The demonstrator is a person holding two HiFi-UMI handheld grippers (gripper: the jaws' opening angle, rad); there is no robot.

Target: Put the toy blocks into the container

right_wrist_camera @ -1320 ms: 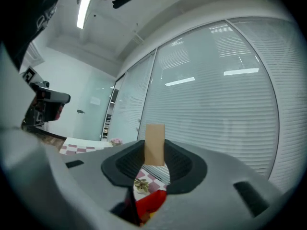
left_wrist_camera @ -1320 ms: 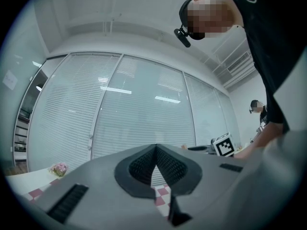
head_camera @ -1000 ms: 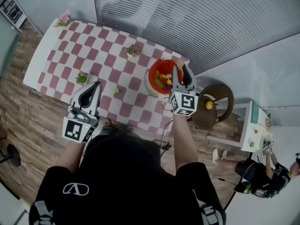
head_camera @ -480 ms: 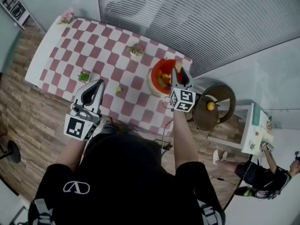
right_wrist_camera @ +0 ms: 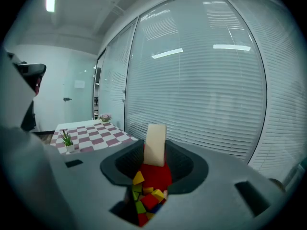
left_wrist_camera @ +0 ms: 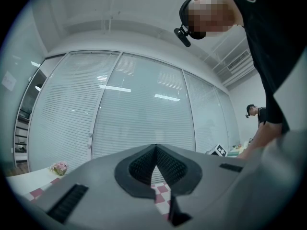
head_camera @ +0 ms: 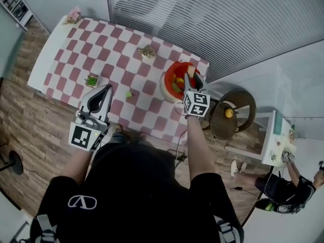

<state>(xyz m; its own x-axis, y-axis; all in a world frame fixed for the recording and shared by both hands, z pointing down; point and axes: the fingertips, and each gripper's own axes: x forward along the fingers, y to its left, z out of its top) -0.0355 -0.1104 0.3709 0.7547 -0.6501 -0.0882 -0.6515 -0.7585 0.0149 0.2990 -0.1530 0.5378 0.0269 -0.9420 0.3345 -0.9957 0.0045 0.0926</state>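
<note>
Your left gripper point(head_camera: 104, 91) hung closed and empty over the table's point(head_camera: 61, 59) near edge, with checked cloth ahead of it and a green block point(head_camera: 128, 93) just beyond. Your right gripper point(head_camera: 192, 77) sat by the table's far right corner, clamped on a pale block point(right_wrist_camera: 155, 144) held upright directly above the red container point(head_camera: 168, 76). The container held a heap of yellow, green, red and blue blocks point(right_wrist_camera: 146, 198).

The right gripper point(head_camera: 191, 76) is edging in from the right rim of the bucket point(head_camera: 168, 76) toward its middle, bringing the pale block point(head_camera: 191, 70) it is pinching over the coloured blocks point(head_camera: 177, 82) inside. Its marker cube point(head_camera: 196, 104) is sliding up closer to the bucket.
</note>
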